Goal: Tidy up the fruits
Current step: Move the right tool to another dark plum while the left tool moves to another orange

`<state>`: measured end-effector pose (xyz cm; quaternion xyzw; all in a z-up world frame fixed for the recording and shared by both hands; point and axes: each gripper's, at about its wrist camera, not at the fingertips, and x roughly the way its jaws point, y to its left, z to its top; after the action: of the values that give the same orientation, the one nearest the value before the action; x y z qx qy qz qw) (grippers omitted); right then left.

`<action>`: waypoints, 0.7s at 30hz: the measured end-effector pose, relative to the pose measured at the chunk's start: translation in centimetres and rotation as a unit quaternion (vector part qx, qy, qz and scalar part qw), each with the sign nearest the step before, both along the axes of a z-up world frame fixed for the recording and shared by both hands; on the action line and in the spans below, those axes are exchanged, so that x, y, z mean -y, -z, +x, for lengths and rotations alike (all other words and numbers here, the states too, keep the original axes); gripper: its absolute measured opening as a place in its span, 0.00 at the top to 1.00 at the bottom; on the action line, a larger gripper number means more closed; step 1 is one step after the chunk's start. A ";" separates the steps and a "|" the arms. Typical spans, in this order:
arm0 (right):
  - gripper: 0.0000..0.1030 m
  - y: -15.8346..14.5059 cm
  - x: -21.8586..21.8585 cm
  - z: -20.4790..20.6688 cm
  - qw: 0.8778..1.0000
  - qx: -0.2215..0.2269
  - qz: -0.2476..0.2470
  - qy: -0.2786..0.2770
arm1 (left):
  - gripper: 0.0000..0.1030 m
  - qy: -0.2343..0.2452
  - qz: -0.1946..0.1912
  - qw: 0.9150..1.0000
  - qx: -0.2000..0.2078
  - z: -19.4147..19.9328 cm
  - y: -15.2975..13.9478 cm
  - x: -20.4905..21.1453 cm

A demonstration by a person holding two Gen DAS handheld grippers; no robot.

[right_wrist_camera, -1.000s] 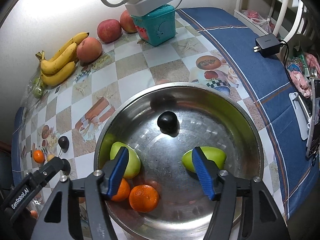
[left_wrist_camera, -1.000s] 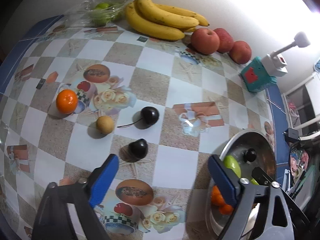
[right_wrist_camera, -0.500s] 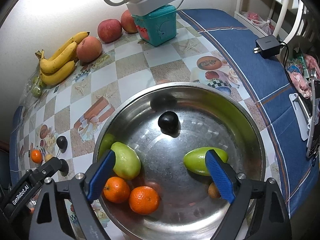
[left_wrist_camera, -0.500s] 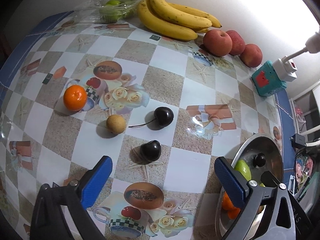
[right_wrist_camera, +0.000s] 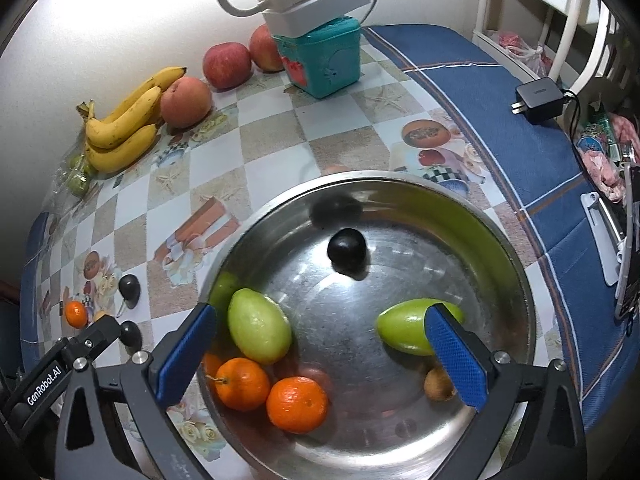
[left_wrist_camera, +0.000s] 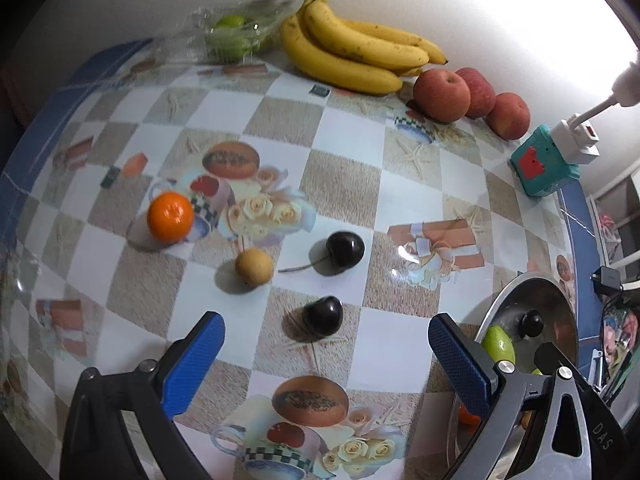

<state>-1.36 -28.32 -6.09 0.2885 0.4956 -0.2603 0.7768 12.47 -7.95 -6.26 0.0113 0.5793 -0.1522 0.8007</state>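
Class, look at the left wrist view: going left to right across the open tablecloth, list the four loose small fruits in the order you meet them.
Orange → tan round fruit → stemless cherry → stemmed cherry. The two cherries sit close in left-right position, but the stemless one lies slightly further left.

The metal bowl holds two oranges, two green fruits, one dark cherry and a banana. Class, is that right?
Not quite. The metal bowl holds no banana; the bananas lie by the wall. The last item is a small brown fruit, as the right wrist view shows.
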 end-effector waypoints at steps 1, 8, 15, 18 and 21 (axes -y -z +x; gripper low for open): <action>0.00 -0.2 -0.1 0.1 1.000 0.006 0.003 -0.002 | 0.00 0.002 0.001 1.000 0.007 0.1 -0.3 0.0; 0.00 -0.7 -1.2 0.8 1.000 0.009 -0.003 -0.021 | 0.00 0.011 0.018 0.997 0.077 0.9 -2.7 -1.1; 0.00 -0.9 -1.8 1.1 1.000 0.011 -0.009 -0.023 | 0.00 -0.023 -0.040 0.994 0.096 1.9 -4.2 -3.5; 0.00 -0.9 -2.0 1.3 1.000 0.008 -0.012 -0.026 | 0.00 -0.038 -0.065 0.993 0.091 2.6 -4.2 -4.7; 0.00 -0.8 -2.5 1.7 0.999 0.006 -0.016 -0.034 | 0.00 -0.042 -0.063 0.991 0.107 3.2 -4.2 -5.7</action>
<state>0.32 -25.84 -5.27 0.2608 0.4961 -0.2402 0.7926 15.71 -2.23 -2.09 -0.0478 0.4797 -0.1525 0.8627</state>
